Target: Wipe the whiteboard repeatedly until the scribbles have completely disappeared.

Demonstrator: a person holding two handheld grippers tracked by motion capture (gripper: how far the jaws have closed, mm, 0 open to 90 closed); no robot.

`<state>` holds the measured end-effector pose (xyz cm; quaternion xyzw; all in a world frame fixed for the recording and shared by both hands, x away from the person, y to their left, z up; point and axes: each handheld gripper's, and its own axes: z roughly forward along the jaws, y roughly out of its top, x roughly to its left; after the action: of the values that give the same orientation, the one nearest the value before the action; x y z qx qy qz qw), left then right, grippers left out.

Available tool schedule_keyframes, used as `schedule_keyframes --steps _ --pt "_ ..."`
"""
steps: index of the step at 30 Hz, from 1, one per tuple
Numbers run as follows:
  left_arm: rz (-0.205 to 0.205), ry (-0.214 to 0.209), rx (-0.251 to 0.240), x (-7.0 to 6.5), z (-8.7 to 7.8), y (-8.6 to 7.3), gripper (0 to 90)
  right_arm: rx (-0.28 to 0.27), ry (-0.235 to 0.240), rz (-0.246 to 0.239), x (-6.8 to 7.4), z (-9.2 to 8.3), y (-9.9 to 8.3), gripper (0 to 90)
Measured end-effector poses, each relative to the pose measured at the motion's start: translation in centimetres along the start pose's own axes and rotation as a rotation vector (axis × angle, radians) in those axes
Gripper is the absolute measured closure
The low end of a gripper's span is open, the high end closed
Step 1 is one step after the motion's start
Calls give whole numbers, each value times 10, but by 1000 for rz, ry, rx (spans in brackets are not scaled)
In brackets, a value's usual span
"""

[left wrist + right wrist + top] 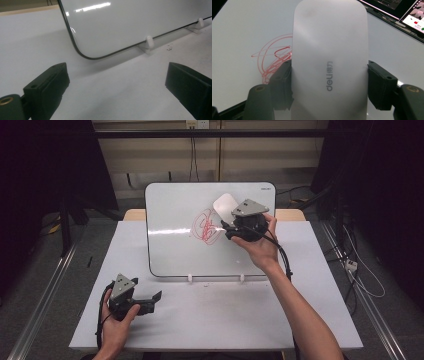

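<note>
Now the right gripper (227, 227), fingers clamped on the eraser (329, 57) just beside the red scribble (206, 226) on the whiteboard (170, 250), should press flat, sweeping across; left gripper (150, 301) rests open on the desk (225, 320).

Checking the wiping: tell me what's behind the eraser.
Behind the eraser, held by the right gripper, stands the whiteboard with a red scribble showing at its left. Whatever ink lies directly behind the eraser is covered.
</note>
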<state>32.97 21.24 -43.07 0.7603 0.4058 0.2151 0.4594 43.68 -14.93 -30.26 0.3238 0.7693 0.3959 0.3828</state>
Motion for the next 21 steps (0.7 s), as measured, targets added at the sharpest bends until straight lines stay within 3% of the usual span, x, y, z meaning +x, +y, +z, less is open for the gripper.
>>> schedule_keyframes --steps 9,21 --pt "-4 2 -1 0 -2 0 47 2 9 -16 5 12 11 318" --pt "-5 -6 0 -1 1 0 47 36 -12 -54 11 25 12 318"
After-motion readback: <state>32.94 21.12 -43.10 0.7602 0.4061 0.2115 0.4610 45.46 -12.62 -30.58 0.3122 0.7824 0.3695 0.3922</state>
